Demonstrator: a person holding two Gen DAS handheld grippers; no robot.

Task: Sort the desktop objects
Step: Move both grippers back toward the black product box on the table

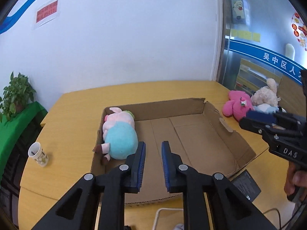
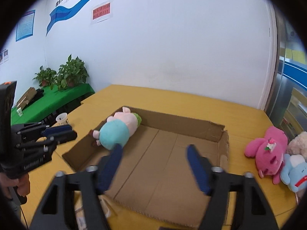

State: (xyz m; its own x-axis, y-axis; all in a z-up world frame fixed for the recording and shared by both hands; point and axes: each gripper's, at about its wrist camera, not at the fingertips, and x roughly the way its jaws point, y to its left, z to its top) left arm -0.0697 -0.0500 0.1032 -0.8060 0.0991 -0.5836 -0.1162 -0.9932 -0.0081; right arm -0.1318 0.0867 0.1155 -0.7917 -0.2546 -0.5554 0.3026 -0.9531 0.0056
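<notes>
Left gripper (image 1: 153, 146) – parted, nothing held; pig plush (image 1: 119, 132) boxed ahead-left. Right gripper (image 2: 153, 149) – spread, nothing held; pink plush (image 2: 267, 150) far right, snagging on the cardboard box (image 2: 223, 134) wall is risked.

Two fisheye views looked forward and down over a yellow table (image 1: 76, 111) from close above its near edge. The left wrist view sat nearer the cardboard box (image 1: 191, 130), facing the white wall. The right wrist view (image 2: 153, 164) looked from further right, angled leftward. Both shared the box, the pig plush (image 1: 119, 132) inside it, and the wall.
</notes>
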